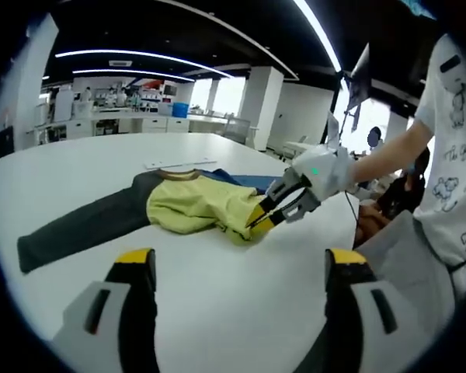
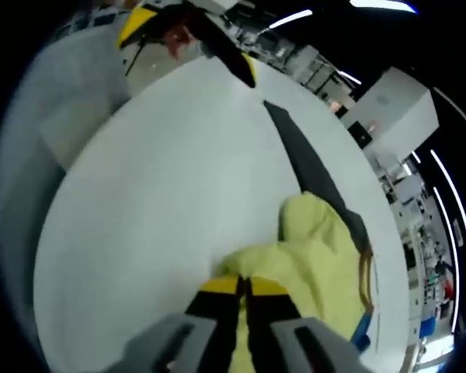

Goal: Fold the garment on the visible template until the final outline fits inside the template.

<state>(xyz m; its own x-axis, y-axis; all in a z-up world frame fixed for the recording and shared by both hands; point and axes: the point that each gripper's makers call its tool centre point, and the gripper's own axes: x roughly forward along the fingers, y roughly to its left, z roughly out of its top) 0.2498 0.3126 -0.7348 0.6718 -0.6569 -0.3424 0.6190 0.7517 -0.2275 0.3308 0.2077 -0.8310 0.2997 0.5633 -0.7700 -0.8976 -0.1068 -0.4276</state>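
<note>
one yellow and grey garment (image 1: 188, 206) lies mid-frame on one white table (image 1: 217, 303); right gripper (image 1: 258, 221) pinches its yellow edge, left gripper (image 1: 237, 268) jaws spread wide at bottom; shirt lettering too partial to read

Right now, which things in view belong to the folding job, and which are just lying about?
Job:
- garment, yellow body with dark grey sleeve
- right gripper, shut on its yellow edge
- left gripper, open above the table

Lying about:
- flat white strip behind the garment
- background desks
</note>
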